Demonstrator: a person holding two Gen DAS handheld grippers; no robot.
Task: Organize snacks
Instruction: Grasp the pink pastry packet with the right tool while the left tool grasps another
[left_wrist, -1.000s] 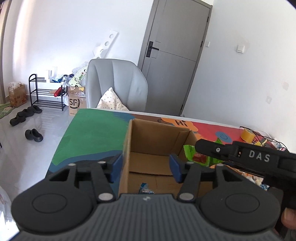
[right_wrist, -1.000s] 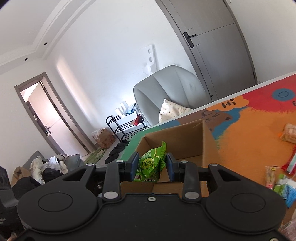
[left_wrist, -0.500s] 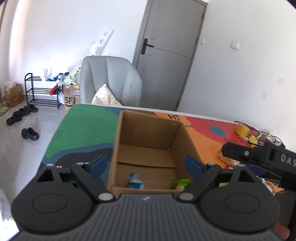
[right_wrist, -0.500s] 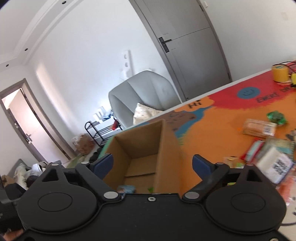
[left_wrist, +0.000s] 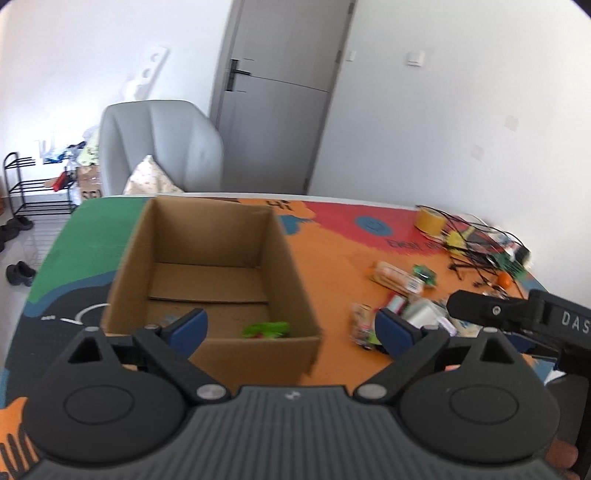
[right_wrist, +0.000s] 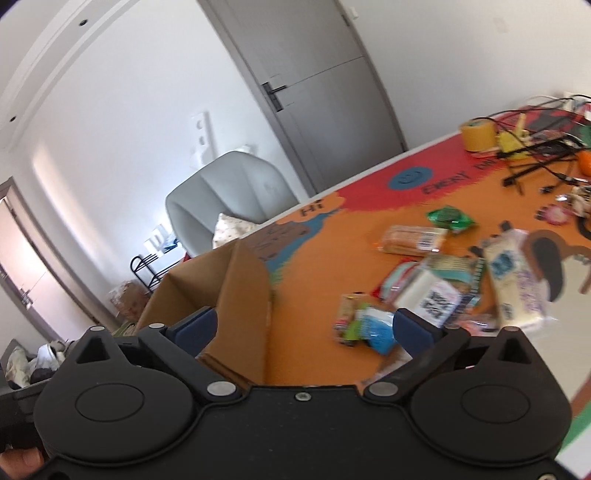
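Both of your grippers are spread wide and hold nothing: your left gripper (left_wrist: 291, 328) hangs over the near edge of the cardboard box (left_wrist: 207, 236), where a green snack packet (left_wrist: 266, 328) lies on the floor. Your right gripper (right_wrist: 304, 328) faces the pile of loose snacks (right_wrist: 436, 288) on the colourful table mat (right_wrist: 332, 266), just beside the box.

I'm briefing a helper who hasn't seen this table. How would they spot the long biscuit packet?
Start at the open brown cardboard box on the colourful table mat; the loose snack pile lies to its right. At the pile's far edge lies the long clear-wrapped tan biscuit packet, beside a small green foil packet. It is the only long, tan one.
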